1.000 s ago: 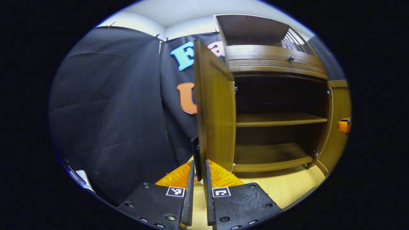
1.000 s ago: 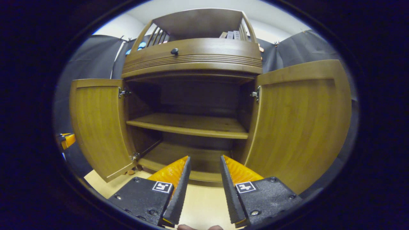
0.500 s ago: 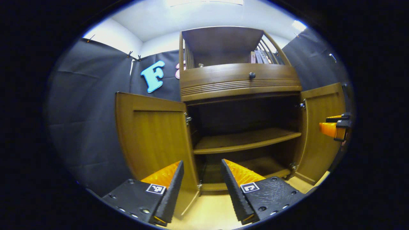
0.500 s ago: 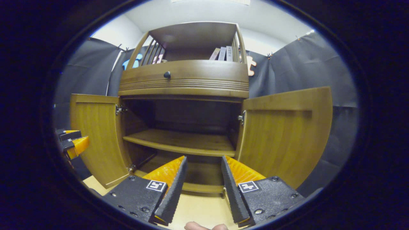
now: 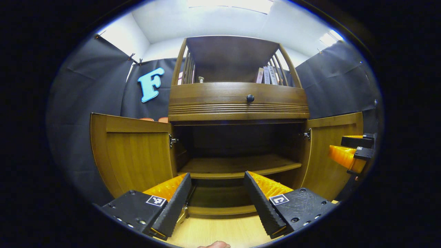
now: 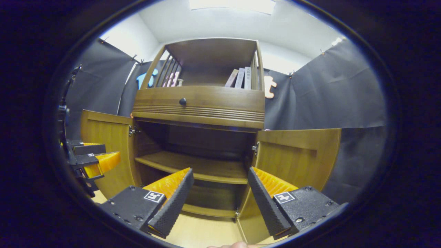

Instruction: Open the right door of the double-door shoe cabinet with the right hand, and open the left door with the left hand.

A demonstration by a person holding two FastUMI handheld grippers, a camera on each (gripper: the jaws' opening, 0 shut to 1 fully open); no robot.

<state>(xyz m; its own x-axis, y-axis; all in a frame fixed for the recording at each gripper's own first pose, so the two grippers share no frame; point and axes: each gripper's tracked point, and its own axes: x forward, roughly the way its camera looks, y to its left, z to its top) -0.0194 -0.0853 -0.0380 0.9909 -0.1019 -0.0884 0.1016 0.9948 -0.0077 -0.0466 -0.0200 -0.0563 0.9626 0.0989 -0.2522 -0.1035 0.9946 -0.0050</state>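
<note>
Your left gripper [image 5: 217, 194] and right gripper [image 6: 220, 193] hold wide, empty jaws before the shoe cabinet [image 5: 237, 103]; left door [image 5: 134, 151] and right door [image 6: 296, 155] stand open, books [image 6: 240, 78] upper centre.

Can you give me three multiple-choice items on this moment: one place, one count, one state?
1. Where do the books stand?
A. on the open top shelf of the cabinet, right end
B. on the middle shelf
C. on the floor

2. How many knobs are on the drawer front?
A. none
B. one
C. two

3. How do the left door and right door stand?
A. both shut
B. only the left open
C. both swung open

Key: 1 A, they lean behind the rails above the drawer. 2 B, a single dark knob sits on it. 3 C, each door stands out from its hinges, shelves exposed.
</note>
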